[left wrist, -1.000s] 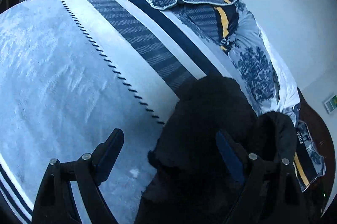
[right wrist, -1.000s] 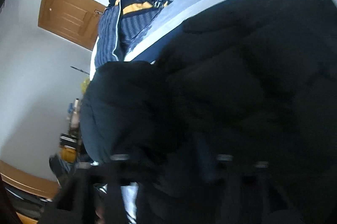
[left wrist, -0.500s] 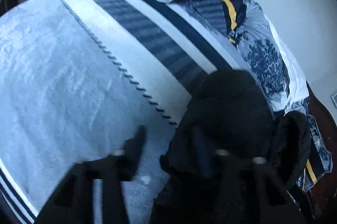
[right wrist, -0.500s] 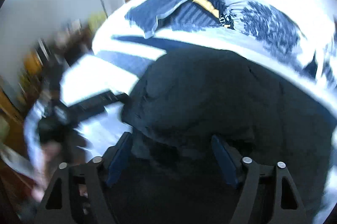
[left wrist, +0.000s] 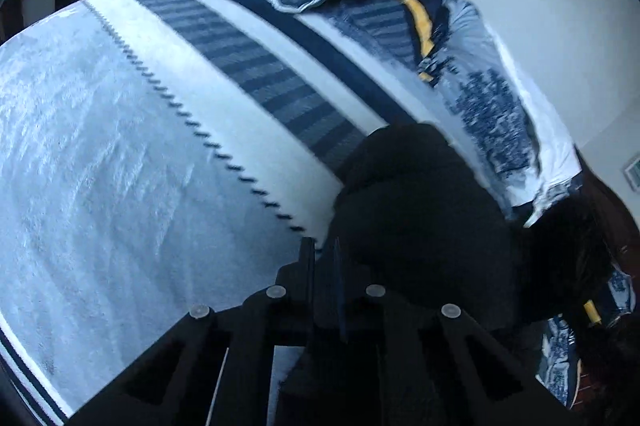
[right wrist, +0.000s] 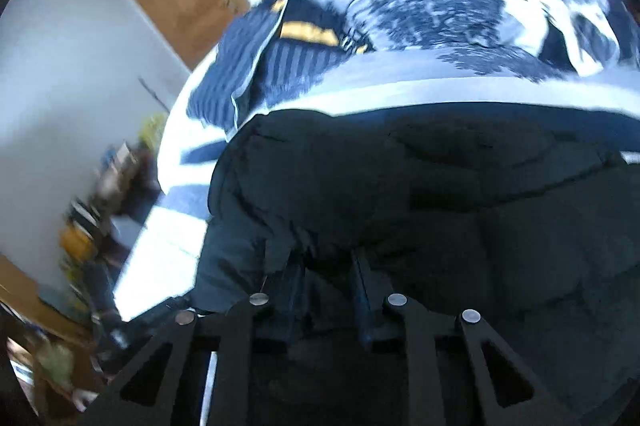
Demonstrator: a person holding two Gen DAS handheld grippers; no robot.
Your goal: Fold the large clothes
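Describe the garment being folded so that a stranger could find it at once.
Look at the bed with the pale, navy-striped blanket. The black padded jacket lies on it, below the patterned bedding. It is the only plain black thing there.

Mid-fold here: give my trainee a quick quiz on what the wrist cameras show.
1. True or false: the jacket is white.
2. The jacket lies on: A) the striped blanket; B) a bare floor; C) a chair.
3. Fill in: the right gripper is closed on the ____.
Key: 1 false; 2 A; 3 jacket.
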